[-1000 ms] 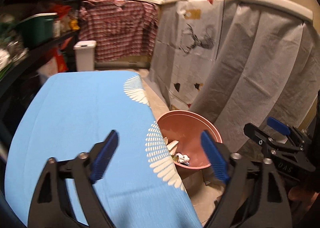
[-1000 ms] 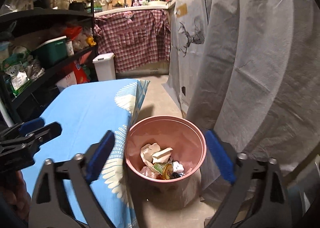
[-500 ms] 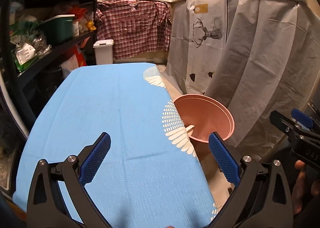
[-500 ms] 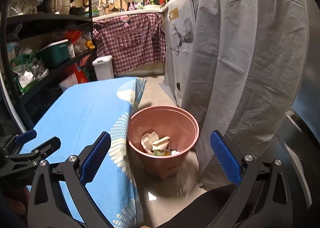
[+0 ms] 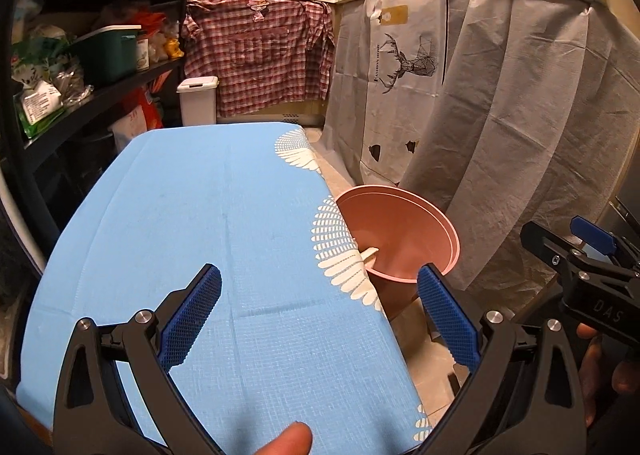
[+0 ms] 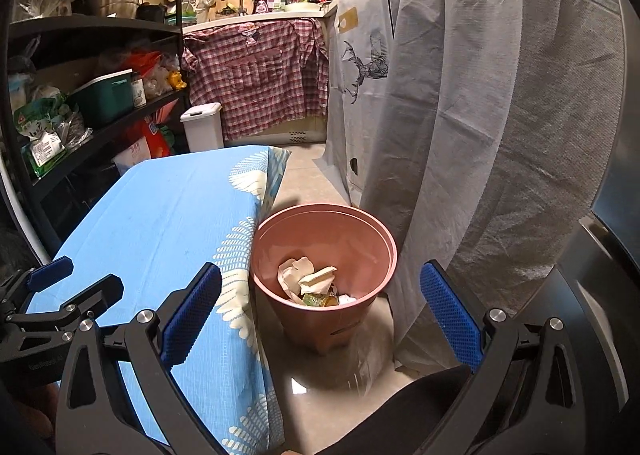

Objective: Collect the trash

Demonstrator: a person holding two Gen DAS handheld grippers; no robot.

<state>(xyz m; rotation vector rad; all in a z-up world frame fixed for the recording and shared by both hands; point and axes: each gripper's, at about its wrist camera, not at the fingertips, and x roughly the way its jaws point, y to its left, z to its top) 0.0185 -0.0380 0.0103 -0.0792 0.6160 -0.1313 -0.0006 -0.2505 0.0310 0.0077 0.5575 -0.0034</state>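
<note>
A pink trash bin (image 6: 324,247) stands on the floor beside the blue-clothed table (image 6: 160,223). Inside it lie crumpled paper (image 6: 298,273) and small wrappers (image 6: 318,299). My right gripper (image 6: 320,311) hangs open and empty in front of the bin, pulled back from it. My left gripper (image 5: 320,315) is open and empty over the bare blue tablecloth (image 5: 200,195); the bin (image 5: 400,227) sits past the table's right edge. Each gripper shows in the other's view: the right gripper (image 5: 568,241) at the right edge, the left gripper (image 6: 72,283) at the left edge.
A grey curtain (image 6: 480,115) hangs close on the bin's right. Black shelves (image 5: 100,95) packed with goods line the left. A small white lidded bin (image 5: 198,101) and a plaid cloth (image 5: 260,55) stand at the far end. A person's fingertip (image 5: 288,443) shows at the bottom edge.
Both grippers have drawn back from the pink bin, which now looks smaller and farther off. The left view now takes in most of the tabletop. Both stay open.
</note>
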